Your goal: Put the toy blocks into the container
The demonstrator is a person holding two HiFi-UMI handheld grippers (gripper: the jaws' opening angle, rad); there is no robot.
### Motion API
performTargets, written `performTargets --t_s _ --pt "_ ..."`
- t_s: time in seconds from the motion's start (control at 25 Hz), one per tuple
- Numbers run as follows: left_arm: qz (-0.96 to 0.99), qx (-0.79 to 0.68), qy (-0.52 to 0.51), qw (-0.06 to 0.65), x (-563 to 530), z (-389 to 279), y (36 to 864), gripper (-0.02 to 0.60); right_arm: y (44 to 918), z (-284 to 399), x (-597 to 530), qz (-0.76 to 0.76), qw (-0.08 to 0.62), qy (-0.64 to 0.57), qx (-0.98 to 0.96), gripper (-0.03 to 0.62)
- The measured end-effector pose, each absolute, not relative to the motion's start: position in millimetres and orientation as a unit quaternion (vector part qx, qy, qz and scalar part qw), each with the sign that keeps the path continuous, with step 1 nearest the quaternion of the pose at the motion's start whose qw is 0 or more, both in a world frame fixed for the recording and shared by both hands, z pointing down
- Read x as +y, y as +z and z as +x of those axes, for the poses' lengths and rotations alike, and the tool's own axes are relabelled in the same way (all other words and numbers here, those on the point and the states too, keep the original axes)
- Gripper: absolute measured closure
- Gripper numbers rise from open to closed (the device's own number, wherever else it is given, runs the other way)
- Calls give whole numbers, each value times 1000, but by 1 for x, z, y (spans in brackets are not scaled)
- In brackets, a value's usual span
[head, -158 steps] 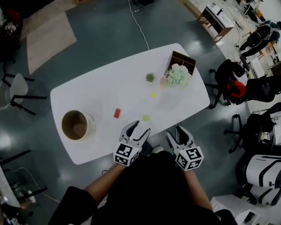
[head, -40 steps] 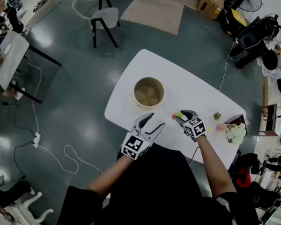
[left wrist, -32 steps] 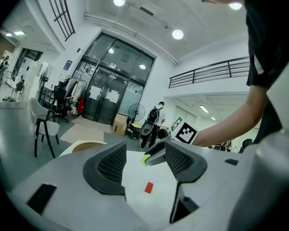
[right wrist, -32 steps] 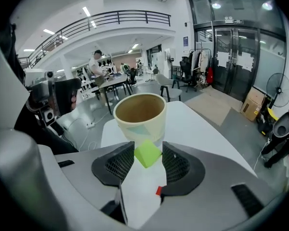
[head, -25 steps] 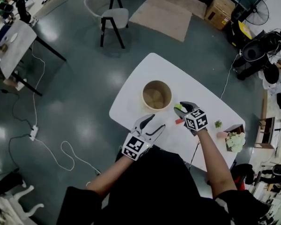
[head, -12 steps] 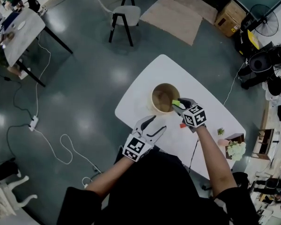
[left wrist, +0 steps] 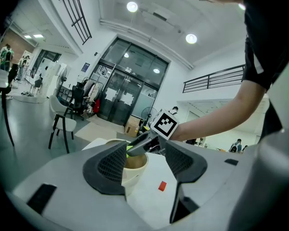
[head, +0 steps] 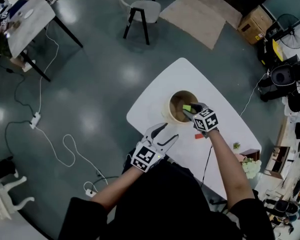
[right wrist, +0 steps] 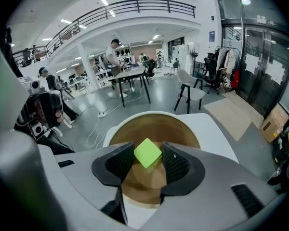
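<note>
right gripper (head: pixel 188 109): jaws clamped on lime-green toy block (right wrist: pixel 148 153), corner up | relation: block hangs directly over the open mouth of the round tan container (right wrist: pixel 154 117); letting go should drop it in | left gripper (head: pixel 163 133): jaws apart, empty, nearer the person | red block (head: pixel 199 136): on white table (head: pixel 157 91) beside container | room: glossy grey floor

Green block (right wrist: pixel 148 153) above tan container (right wrist: pixel 135 128), red block (left wrist: pixel 162 186) beside
</note>
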State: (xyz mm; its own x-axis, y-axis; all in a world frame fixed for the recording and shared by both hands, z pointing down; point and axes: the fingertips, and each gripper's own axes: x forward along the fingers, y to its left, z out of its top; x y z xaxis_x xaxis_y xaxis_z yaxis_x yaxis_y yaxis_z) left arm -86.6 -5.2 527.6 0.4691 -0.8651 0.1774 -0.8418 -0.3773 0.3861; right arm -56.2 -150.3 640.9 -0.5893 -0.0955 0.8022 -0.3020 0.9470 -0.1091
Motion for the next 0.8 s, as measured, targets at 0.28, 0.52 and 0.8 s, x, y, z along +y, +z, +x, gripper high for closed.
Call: performTargets --t_s 0.28,0.52,0.8 --pt "829 -510 -27 227 -2 -90 533 351 660 -77 -152 63 486 84 -868 421" --pt "823 -519 -31 230 -4 -100 536 351 679 -79 -154 24 533 43 -845 421" --pt "811 -532 -32 241 -5 -115 542 351 700 -93 -154 -12 564 35 -825 421"
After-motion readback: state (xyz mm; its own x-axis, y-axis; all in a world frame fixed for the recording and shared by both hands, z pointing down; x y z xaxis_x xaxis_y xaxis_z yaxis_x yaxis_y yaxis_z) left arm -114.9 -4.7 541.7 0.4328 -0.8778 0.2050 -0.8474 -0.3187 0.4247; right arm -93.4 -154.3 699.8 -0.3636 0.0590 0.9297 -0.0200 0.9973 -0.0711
